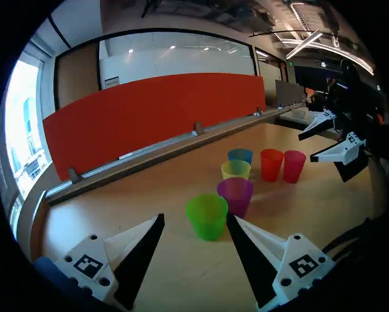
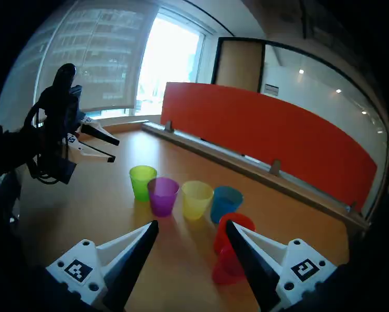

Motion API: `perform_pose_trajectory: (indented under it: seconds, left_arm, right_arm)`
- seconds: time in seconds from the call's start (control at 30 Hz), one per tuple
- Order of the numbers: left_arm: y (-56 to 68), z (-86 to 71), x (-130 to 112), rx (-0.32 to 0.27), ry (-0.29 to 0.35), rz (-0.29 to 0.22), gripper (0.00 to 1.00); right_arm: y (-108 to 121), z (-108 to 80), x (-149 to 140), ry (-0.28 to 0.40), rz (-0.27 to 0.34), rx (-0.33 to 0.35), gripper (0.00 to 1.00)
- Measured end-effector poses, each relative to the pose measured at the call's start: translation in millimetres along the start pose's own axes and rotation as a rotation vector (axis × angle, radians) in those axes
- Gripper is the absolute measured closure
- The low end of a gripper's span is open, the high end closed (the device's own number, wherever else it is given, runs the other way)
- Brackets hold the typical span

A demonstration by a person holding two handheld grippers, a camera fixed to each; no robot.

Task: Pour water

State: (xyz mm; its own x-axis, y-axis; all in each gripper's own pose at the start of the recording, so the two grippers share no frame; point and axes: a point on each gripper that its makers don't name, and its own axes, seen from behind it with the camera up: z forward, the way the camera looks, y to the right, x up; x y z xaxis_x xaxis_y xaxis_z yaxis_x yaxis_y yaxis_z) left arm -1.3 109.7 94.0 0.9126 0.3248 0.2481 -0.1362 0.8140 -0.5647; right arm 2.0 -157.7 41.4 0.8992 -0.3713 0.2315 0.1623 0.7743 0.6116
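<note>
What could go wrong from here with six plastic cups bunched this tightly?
1. The open left gripper frames the translucent green plastic cup; the purple plastic cup sits right behind, so a grasp may shove it over.
2. The open right gripper has a finger beside the red plastic cup and pink plastic cup; a swing could topple them.

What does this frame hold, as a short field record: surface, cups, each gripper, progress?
surface: wooden table, red divider panel along its far edge
cups: six plastic, all upright: green cup, purple cup, yellow cup, blue cup, red cup, pink cup
left gripper: jaws open, holding nothing, green cup just ahead
right gripper: jaws open, holding nothing, near the red and pink cups
water: cannot tell whether any cup holds some
progress: no cup grasped yet
</note>
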Motion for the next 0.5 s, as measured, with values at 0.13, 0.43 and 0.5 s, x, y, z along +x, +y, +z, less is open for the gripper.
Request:
perform_pose_trajectory:
  seconds: [0.13,0.43,0.5]
  left_arm:
    - [3.9,11.5,-4,-0.022,-0.022,0.003,0.11]
    - [10.8,31.0,-17,-0.062,-0.082,0.024,0.11]
    - [12.5,34.8,-20,-0.074,-0.099,0.027,0.11]
  right_arm:
    - [1,6.0,0,-0.003,-0.006,0.004,0.0]
    - [6,13.6,1,-0.005,-0.012,0.011,0.0]
    - [7,14.4,1,-0.006,-0.011,0.012,0.0]
